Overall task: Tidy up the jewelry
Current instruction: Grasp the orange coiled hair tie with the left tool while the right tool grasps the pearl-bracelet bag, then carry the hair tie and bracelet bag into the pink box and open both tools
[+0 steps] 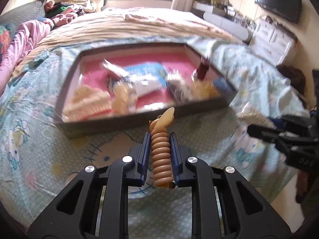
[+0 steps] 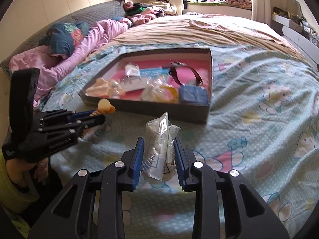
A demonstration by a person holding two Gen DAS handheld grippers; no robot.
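My left gripper (image 1: 159, 137) is shut on a tan coiled hair tie (image 1: 161, 155) with a pale charm (image 1: 166, 117) at its tip, held just short of the tray's near wall; it also shows in the right wrist view (image 2: 99, 115). My right gripper (image 2: 159, 141) is shut on a clear plastic bag of jewelry (image 2: 159, 147) above the bedspread. The grey tray (image 2: 165, 109) with a pink floor lies ahead on the bed and holds a cream comb (image 2: 95, 88), small bags, a yellow bangle (image 2: 169, 91), a dark band (image 2: 191, 72) and a blue pouch (image 2: 192, 95).
The tray (image 1: 103, 125) rests on a light-blue cartoon bedspread (image 2: 259, 119). Pink bedding (image 2: 69, 59) and a pile of clothes lie at the bed's head. White drawers (image 1: 273, 39) and a wall television (image 1: 279, 2) stand to the right.
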